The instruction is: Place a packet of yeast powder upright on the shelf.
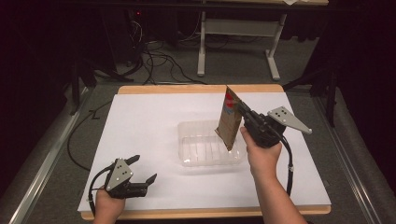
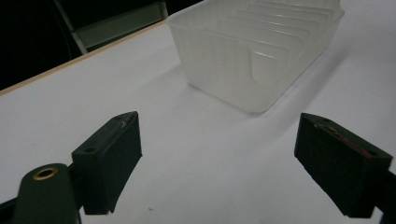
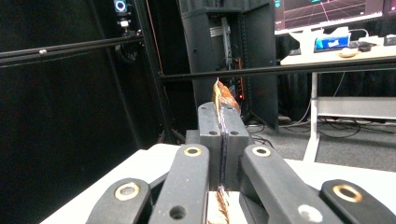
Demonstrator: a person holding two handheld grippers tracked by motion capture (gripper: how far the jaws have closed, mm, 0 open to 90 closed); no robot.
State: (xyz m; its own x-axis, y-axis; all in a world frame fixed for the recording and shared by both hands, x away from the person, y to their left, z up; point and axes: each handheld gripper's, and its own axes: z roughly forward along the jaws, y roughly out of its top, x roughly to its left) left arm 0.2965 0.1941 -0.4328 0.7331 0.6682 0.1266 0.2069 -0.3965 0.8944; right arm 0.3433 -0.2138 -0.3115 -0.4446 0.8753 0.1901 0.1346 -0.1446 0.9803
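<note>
The brown packet (image 1: 229,119) hangs tilted over the right end of the clear plastic tray (image 1: 211,161), its lower corner dipping toward the tray's inside. The right gripper (image 1: 243,115) has it by one edge, fingers pressed together on the thin material; in the right gripper view the packet's edge (image 3: 223,95) pokes up from between them. A red and blue patch shows near the packet's top. The tray sits on the white sheet covering the desk (image 1: 154,112), ribbed along its floor. Left of the tray and nearer the front edge, the left gripper (image 1: 144,170) rests low over the sheet in the person's hand, its fingers (image 2: 112,158) spread wide with nothing between them, the tray's corner (image 2: 261,60) ahead of them.
</note>
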